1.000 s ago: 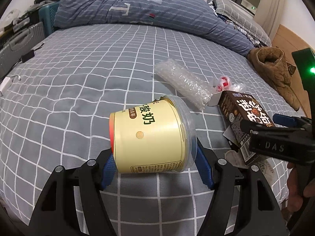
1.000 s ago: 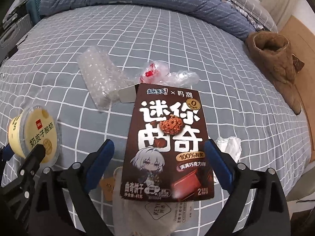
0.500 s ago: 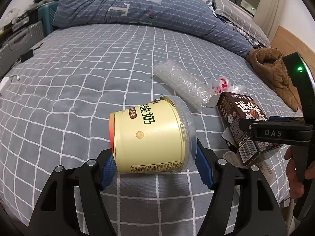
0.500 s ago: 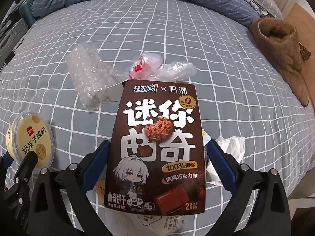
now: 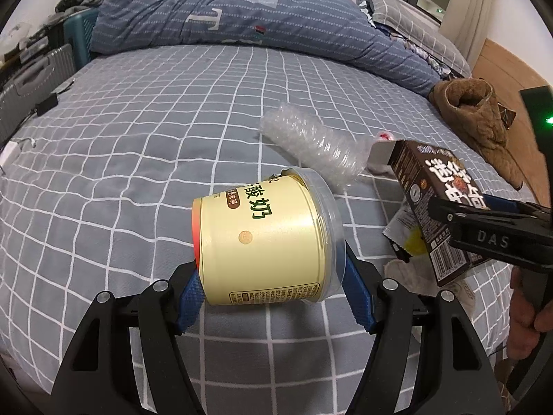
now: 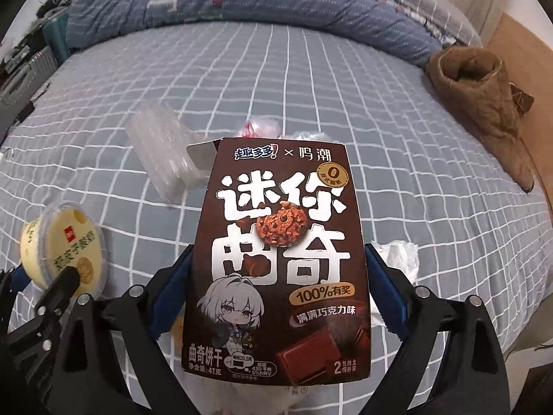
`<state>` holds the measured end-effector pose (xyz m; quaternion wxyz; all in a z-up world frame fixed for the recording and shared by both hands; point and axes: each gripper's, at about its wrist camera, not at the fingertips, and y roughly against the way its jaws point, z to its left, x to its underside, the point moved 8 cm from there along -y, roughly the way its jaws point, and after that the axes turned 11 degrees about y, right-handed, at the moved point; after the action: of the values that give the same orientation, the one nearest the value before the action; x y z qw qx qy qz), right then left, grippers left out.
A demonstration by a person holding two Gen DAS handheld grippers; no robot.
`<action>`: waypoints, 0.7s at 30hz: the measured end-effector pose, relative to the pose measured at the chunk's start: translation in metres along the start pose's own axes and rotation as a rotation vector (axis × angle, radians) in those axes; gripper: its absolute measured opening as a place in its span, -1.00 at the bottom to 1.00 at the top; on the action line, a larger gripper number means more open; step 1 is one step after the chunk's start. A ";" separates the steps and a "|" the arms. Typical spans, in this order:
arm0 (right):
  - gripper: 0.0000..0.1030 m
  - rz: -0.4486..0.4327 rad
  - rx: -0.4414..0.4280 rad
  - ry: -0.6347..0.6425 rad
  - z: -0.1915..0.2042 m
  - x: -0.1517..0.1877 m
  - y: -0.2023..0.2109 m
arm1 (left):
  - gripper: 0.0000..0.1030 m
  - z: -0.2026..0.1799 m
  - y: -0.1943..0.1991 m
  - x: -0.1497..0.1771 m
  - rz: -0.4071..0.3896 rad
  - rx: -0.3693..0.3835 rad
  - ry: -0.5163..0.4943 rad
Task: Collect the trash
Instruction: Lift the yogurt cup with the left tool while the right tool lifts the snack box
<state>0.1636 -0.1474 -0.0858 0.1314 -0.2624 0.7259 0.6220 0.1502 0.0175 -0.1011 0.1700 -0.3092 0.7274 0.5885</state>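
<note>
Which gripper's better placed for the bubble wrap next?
Neither is free: left gripper clamps the yogurt cup, right gripper clamps the cookie box. After unloading, probably right; the bubble wrap lies just beyond its box.

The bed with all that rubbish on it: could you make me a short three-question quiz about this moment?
1. True or false: the left gripper holds a yellow yogurt cup.
2. What is the right gripper holding?
A. a brown cookie box
B. a glass bottle
C. a spoon
3. Fill in: the clear bubble wrap lies on the ____.

Key: 1 true; 2 A; 3 bed.
</note>
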 end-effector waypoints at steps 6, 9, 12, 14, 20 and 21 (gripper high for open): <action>0.71 -0.083 0.014 0.006 0.004 0.017 0.034 | 0.31 -0.010 0.014 0.012 0.003 0.000 -0.024; 0.71 -0.108 0.015 0.005 0.006 0.026 0.046 | 0.31 -0.016 0.023 0.019 -0.004 -0.009 -0.042; 0.71 -0.134 0.025 0.005 0.005 0.035 0.058 | 0.31 -0.022 0.032 0.025 -0.012 -0.013 -0.056; 0.71 -0.154 0.030 0.005 0.005 0.041 0.067 | 0.31 -0.024 0.037 0.029 -0.014 -0.012 -0.055; 0.71 -0.193 0.029 -0.001 0.008 0.057 0.092 | 0.31 -0.026 0.052 0.045 -0.016 -0.020 -0.060; 0.71 -0.197 0.025 -0.002 0.010 0.060 0.094 | 0.31 -0.025 0.055 0.048 -0.016 -0.020 -0.060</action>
<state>0.0616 -0.1428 -0.0398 0.1961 -0.3301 0.7043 0.5971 0.0818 -0.0125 -0.0830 0.1935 -0.2990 0.7134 0.6035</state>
